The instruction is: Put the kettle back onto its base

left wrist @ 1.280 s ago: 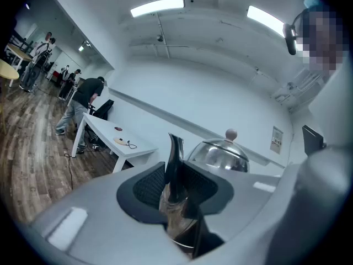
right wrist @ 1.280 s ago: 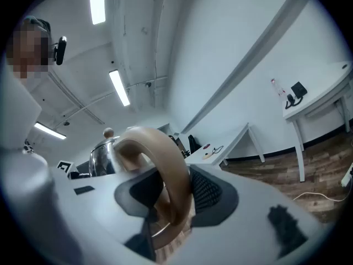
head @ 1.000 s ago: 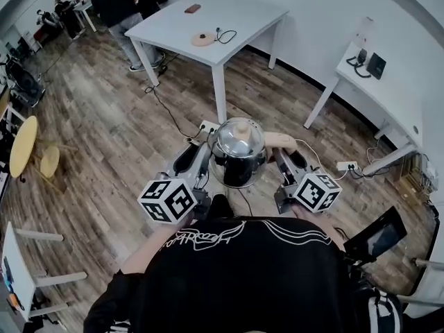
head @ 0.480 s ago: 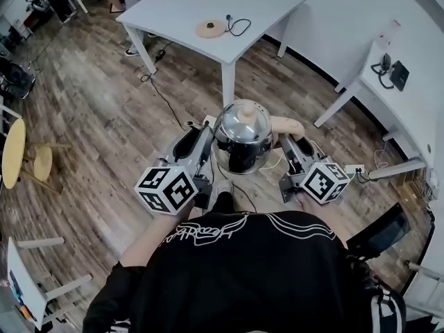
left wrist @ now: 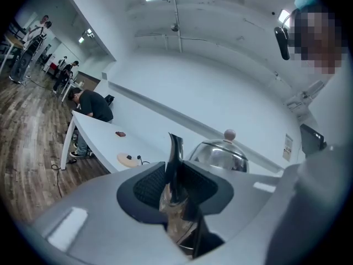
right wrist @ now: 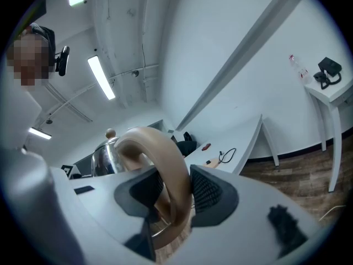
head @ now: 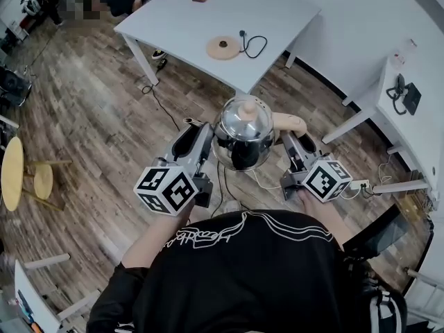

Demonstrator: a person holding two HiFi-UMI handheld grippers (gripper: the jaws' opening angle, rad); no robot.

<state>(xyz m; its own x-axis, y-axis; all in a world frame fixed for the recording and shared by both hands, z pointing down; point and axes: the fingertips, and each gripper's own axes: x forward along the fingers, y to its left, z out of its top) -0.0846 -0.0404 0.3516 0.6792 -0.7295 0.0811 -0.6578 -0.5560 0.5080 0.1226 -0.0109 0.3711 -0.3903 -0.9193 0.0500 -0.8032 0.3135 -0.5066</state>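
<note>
Kettle (head: 243, 132) hangs above the floor, well apart from its base (head: 223, 47) on the tabletop (head: 173, 26). Left gripper (left wrist: 174, 181) pinches the spout (left wrist: 175, 153); right gripper (right wrist: 171, 195) clamps the handle (right wrist: 157, 153). It looks like rigid, slippery steel, likely weighty, so the handle seems the surest hold.

The steel kettle (head: 243, 127) hangs over the wooden floor (head: 104, 123) between the left hand-held gripper (head: 207, 136) and the right hand-held gripper (head: 288, 143), apparently clamped by both. Its round base (head: 223, 47) lies on the white counter (head: 277, 5) ahead, cord (head: 255, 45) beside it.

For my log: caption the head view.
Left hand-held gripper and right hand-held gripper hold a domed steel kettle over wood floor, before the white table.
</note>
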